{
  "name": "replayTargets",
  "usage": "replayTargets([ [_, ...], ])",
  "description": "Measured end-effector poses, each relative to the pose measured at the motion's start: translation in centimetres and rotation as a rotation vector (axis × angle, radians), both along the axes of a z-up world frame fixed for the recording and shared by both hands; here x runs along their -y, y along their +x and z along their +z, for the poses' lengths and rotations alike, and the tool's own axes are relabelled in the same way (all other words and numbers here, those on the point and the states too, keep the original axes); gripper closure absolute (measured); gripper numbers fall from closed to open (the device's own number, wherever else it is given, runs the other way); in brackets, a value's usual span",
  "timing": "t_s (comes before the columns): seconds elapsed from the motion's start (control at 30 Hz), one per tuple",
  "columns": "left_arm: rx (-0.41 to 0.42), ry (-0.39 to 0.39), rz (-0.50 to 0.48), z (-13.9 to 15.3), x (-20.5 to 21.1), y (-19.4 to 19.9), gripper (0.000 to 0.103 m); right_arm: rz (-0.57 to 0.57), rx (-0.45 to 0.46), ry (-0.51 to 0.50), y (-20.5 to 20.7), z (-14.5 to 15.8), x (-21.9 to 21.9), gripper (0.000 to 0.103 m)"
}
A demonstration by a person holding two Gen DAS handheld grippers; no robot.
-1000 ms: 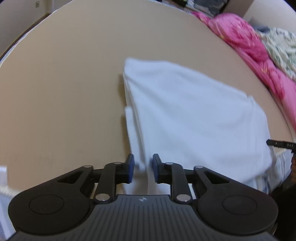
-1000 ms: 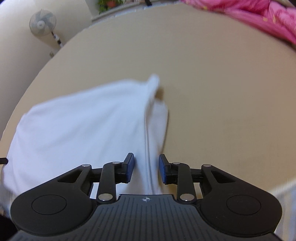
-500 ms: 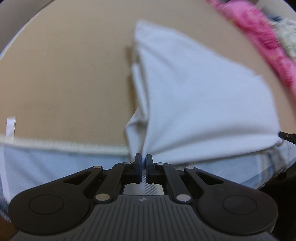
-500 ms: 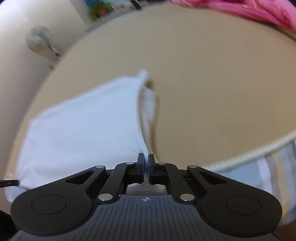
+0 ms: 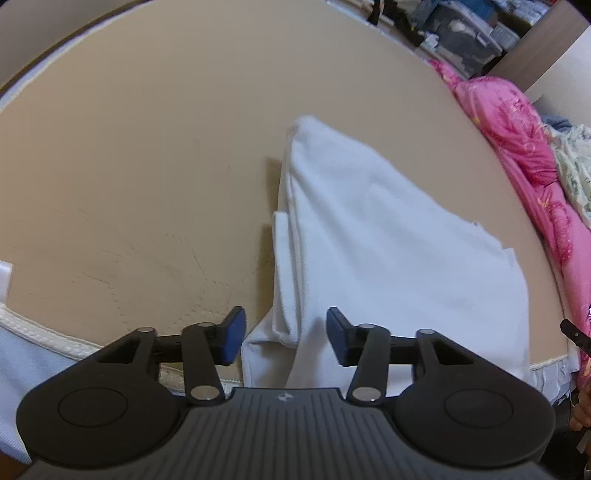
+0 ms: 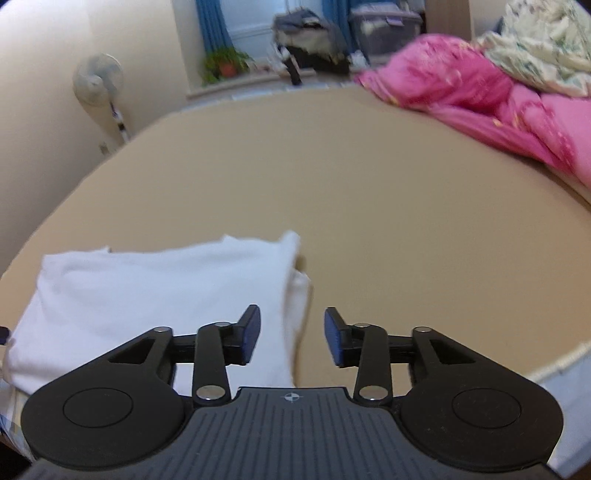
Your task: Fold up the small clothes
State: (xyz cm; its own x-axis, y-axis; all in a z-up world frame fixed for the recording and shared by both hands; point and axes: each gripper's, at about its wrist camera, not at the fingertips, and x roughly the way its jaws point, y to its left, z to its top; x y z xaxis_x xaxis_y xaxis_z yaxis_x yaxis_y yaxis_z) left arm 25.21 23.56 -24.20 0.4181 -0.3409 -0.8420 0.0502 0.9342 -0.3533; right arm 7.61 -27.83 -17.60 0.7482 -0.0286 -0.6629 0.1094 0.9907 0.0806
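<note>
home bedroom: tan mattress (image 6: 369,192) with piped edge, pink duvet (image 6: 480,96) and floral bedding (image 6: 539,51) piled on it, pedestal fan (image 6: 98,79), potted plant (image 6: 225,62) on windowsill, blue curtains (image 6: 210,26), storage bins (image 6: 384,31).

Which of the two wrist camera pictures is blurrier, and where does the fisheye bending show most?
Right wrist view: blurrier, the pink bedding and the white garment have smeared edges. Left wrist view: sharper, the garment casts a soft shadow on the tan bed surface. Both views: the bed's edge bows into a curve near the frame borders.
</note>
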Motion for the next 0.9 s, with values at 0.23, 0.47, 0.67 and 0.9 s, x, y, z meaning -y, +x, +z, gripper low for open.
replayTargets([
  [0.23,-0.036,0.022,-0.025,-2.6,0.7,1.4,0.042,-0.018,-0.045,0.020,2.3,-2.2,-0.8,0.060],
  [0.47,-0.035,0.077,-0.033,-3.3,2.7,2.3,0.041,-0.006,-0.076,0.048,2.4,-2.9,-1.2,0.060],
  [0.67,-0.041,0.063,0.001,-3.0,2.7,1.9,0.043,-0.012,-0.072,0.063,2.4,-2.9,-0.9,0.060],
  [0.9,-0.026,0.122,-0.064,-3.2,4.1,1.7,0.058,-0.011,-0.078,0.053,2.4,-3.0,-0.9,0.060],
])
